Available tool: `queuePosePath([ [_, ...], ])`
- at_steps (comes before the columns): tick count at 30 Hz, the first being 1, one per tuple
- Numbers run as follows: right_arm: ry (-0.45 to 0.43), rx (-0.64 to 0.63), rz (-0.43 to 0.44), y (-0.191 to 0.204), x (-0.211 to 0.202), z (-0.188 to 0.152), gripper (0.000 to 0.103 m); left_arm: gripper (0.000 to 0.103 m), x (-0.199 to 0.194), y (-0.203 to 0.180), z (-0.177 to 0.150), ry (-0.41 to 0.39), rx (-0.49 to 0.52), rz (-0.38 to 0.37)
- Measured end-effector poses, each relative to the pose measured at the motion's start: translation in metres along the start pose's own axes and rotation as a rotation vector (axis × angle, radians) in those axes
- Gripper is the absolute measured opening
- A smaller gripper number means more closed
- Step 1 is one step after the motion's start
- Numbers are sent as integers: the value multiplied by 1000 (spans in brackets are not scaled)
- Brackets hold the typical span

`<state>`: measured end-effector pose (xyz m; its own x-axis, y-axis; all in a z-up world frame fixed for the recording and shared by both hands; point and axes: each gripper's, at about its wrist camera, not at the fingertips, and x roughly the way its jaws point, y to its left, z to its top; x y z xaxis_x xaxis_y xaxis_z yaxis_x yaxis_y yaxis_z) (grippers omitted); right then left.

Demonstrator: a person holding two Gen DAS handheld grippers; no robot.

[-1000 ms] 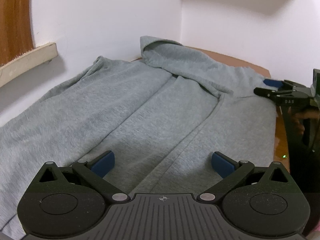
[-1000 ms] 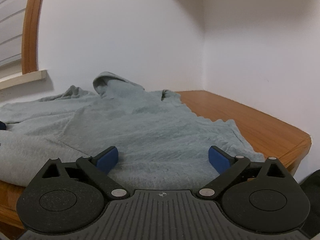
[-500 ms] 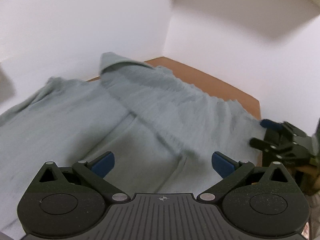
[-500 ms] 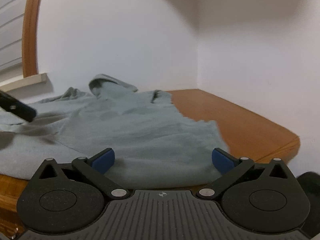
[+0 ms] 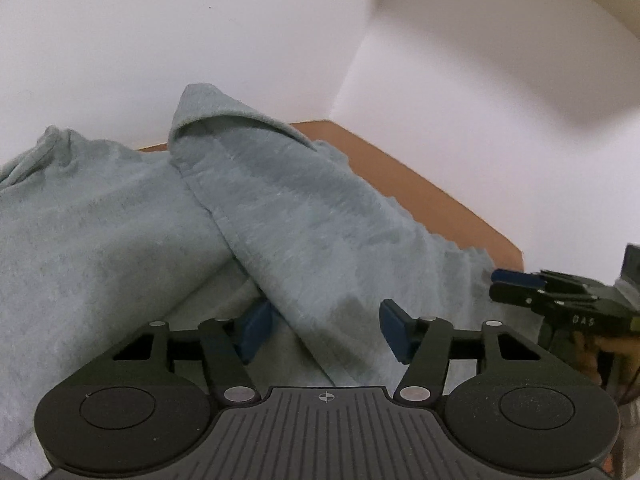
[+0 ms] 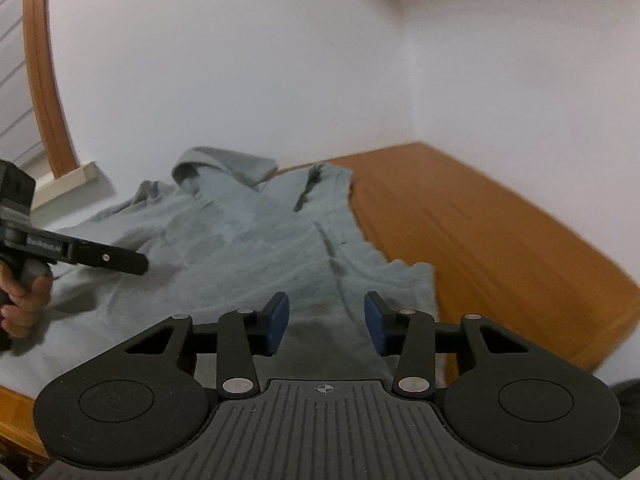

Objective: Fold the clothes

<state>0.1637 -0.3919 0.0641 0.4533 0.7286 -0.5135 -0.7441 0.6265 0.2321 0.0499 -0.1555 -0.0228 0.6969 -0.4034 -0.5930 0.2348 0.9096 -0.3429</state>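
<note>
A grey hoodie (image 5: 120,240) lies spread on the wooden table (image 5: 420,188), hood at the far end. My left gripper (image 5: 325,330) hovers low over it, jaws closing, with a raised folded edge of the hoodie (image 5: 320,248) running between the blue pads; gaps show beside the cloth. My right gripper (image 6: 327,322) is at the hoodie's (image 6: 248,240) near hem, jaws closing, grey cloth between the pads with room on both sides. Each gripper appears in the other's view: the right gripper (image 5: 516,284) at the hoodie's right edge, the left gripper (image 6: 108,258) held by a hand (image 6: 24,300).
White walls meet in a corner behind the table. Bare wood of the table (image 6: 500,240) shows right of the hoodie, ending in a rounded front edge. A wooden window frame (image 6: 44,80) and a pale ledge (image 6: 68,178) stand at the far left.
Both pairs of jaws have narrowed from wide open. My left gripper has slid right across the hoodie to the folded edge. My right gripper has come in over the hem and risen slightly.
</note>
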Motion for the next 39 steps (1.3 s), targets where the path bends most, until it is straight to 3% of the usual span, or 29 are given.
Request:
queuePosePath([
  [3, 27, 22, 7, -2, 11, 6, 43, 56, 4, 2, 3, -10, -13, 12],
  [6, 32, 34, 19, -1, 19, 12, 42, 40, 8, 2, 7, -11, -7, 32],
  [8, 39, 39, 34, -1, 24, 16, 26, 31, 10, 3, 9, -8, 1, 36],
  [9, 41, 29, 34, 1, 26, 17, 20, 19, 10, 4, 9, -10, 4, 36],
  [10, 43, 17, 31, 4, 28, 18, 12, 15, 10, 6, 10, -11, 2, 32],
  [13, 35, -8, 25, 9, 30, 20, 4, 8, 9, 9, 9, -23, 3, 21],
  [16, -4, -18, 19, 13, 26, 22, 3, 5, 2, 6, 9, -59, 23, 8],
  [19, -59, -20, 8, 16, 20, 26, 3, 4, -11, 1, 10, -145, 49, -26],
  [23, -108, -43, -13, 24, 18, 32, 3, 4, -23, 1, 13, -231, 39, 7],
  [25, -104, -54, -20, 27, 22, 34, 3, 4, -20, 7, 15, -214, 11, 20],
  [30, -32, -135, -100, 35, 38, 25, 6, 11, -3, 16, 14, -122, -8, 76],
  [31, -29, -138, -117, 35, 38, 23, 11, 22, -1, 18, 13, -104, -17, 87],
  [32, -26, -141, -134, 35, 38, 20, 22, 41, 1, 20, 13, -87, -26, 97],
  [34, -61, -135, -162, 39, 29, 13, 45, 61, -4, 22, 11, -91, -33, 122],
  [39, -170, -111, -128, 42, -10, -19, 46, 71, -31, 17, 4, -118, -6, 135],
])
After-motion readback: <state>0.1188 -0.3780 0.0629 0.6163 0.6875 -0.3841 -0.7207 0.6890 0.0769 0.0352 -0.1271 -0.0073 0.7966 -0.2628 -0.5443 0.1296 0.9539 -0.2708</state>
